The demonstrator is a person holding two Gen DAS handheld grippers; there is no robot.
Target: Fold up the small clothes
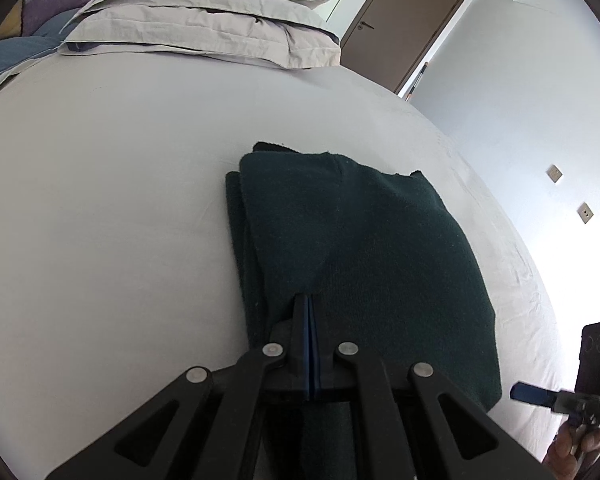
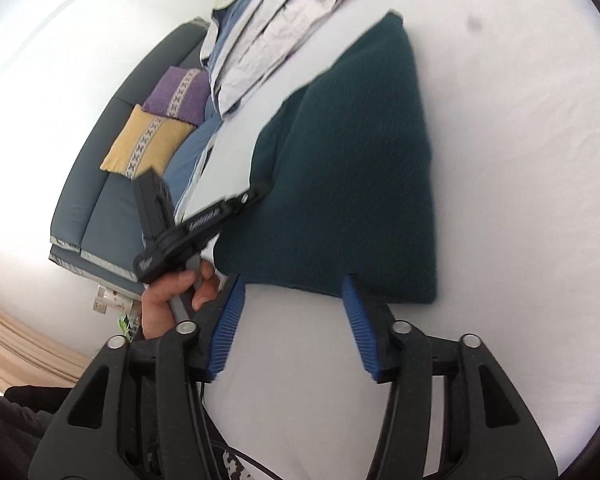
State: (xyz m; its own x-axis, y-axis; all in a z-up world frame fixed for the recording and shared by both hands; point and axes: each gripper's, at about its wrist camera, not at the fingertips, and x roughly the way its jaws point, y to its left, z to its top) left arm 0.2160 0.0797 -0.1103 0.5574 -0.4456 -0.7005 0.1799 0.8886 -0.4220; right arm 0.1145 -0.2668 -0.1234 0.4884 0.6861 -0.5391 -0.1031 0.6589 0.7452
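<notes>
Evidently the garment (image 1: pixel 364 248) is lying folded on the bed (image 1: pixel 100 200); left gripper (image 1: pixel 309 300) is pinching its near edge, right gripper (image 2: pixel 296 284) gaping empty.

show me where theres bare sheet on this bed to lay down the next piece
Bare white sheet runs wide between the folded dark green garment and the stacked pillows. More lies bare on its other side. Crowded: the head end, with pillows and blue bedding.

The left gripper (image 1: pixel 309 300) points down and forward, its blue pads pressed together with nothing visible between them. The right gripper (image 2: pixel 294 292) has its jaws standing apart. At its ten o'clock, a hand (image 2: pixel 172 300) grasps the left gripper's handle.
</notes>
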